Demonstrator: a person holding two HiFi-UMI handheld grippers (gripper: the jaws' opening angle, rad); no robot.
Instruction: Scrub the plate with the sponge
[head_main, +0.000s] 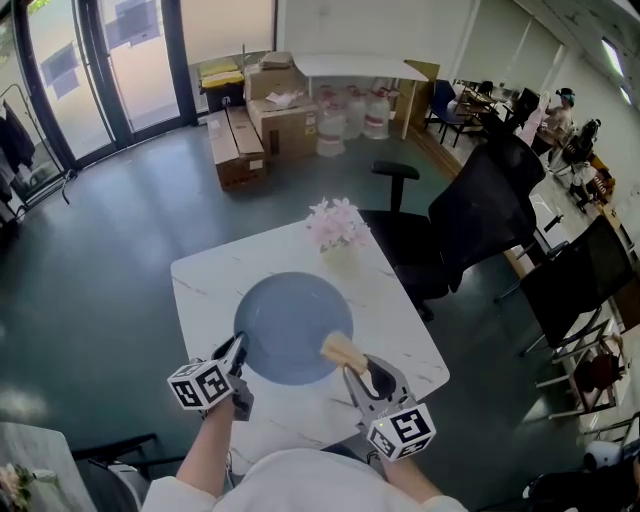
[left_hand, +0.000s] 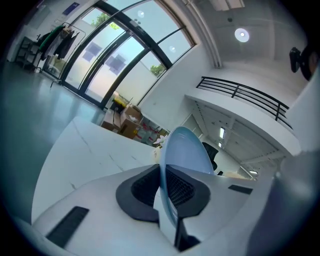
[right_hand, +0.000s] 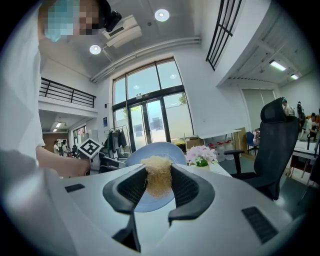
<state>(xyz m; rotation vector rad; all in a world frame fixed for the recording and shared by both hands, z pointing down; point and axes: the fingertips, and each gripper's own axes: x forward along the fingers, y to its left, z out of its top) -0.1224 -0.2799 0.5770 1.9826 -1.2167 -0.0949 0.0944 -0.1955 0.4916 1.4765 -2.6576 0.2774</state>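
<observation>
Over our one white marble-patterned square table (head_main: 400, 330) we hold the one round pale-blue plate (head_main: 290, 325) tilted up, face toward us, with our left gripper (head_main: 237, 350) clenched on its near-left rim. Our right gripper (head_main: 362, 372) clasps the one tan fibrous sponge (head_main: 343, 351), its long axis pointing at the plate's near-right edge.

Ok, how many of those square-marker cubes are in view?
2: a cube on the left gripper gripping the plate, another on the right gripper holding the sponge.

White veined table (head_main: 205, 300); pink flower bunch (head_main: 335, 224) stands on it near far edge.
</observation>
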